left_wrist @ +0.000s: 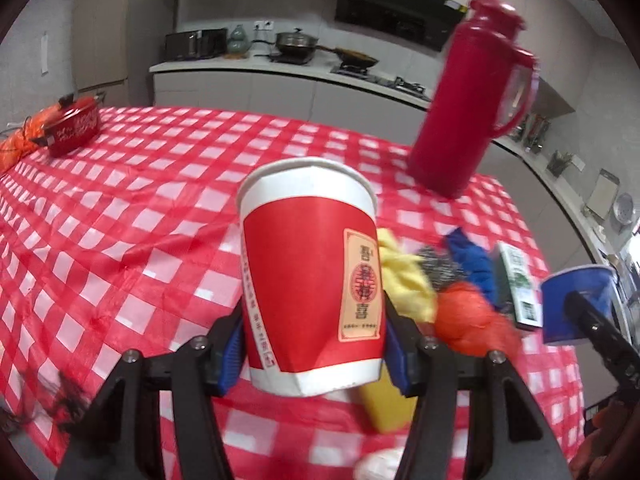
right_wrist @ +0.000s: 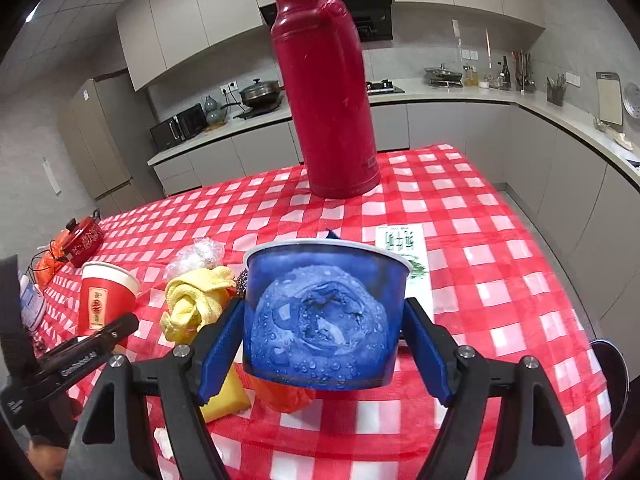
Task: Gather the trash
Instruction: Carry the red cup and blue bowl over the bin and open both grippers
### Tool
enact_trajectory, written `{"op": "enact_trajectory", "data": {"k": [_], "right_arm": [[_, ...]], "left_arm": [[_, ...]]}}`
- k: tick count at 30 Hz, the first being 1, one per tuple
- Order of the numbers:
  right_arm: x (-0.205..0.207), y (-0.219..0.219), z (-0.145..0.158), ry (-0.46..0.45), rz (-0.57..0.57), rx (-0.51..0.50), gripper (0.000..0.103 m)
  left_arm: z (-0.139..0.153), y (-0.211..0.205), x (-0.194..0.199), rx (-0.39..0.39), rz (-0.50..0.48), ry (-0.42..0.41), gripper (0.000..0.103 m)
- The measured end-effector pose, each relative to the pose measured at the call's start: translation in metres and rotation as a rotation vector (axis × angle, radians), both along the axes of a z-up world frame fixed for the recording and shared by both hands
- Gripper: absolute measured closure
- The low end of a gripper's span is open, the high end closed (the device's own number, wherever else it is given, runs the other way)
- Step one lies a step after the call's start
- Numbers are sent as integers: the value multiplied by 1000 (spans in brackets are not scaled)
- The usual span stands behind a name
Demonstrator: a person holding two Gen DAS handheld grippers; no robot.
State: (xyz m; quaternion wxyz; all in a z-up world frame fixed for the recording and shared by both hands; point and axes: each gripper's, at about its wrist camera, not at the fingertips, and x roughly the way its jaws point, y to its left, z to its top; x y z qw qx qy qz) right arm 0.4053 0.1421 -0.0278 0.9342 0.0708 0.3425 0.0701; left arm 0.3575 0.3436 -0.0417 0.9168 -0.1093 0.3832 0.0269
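Observation:
My left gripper [left_wrist: 314,344] is shut on a red and white paper cup [left_wrist: 312,272] and holds it upright above the checked tablecloth; the cup also shows in the right wrist view [right_wrist: 106,300]. My right gripper [right_wrist: 322,346] is shut on a blue paper bowl [right_wrist: 324,316] with a picture on its side; the bowl also shows in the left wrist view [left_wrist: 576,304]. Between them lie a yellow cloth [right_wrist: 196,300], an orange bag [left_wrist: 476,320], a steel scrubber [left_wrist: 436,268], a blue cloth [left_wrist: 472,260], a green and white carton [right_wrist: 404,252] and crumpled clear plastic [right_wrist: 196,256].
A tall red thermos [right_wrist: 326,92] stands at the far side of the table [right_wrist: 480,240]. A small red pot [left_wrist: 74,126] sits at the far left on an orange net. A yellow sponge [right_wrist: 228,396] lies under my right fingers. Kitchen counters run behind and to the right.

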Motion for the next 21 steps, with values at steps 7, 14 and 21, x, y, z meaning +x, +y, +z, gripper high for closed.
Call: {"op": "enact_trajectory", "data": {"k": [7, 14, 21], "right_arm": [[-23, -41, 11, -27, -31, 5, 24], [-50, -113, 13, -28, -109, 15, 24], [-83, -201, 13, -12, -220, 14, 24]], "left_arm": [[17, -52, -14, -17, -106, -34, 44], [17, -129, -22, -46, -228, -25, 44], [19, -220, -32, -48, -359, -24, 44]]}}
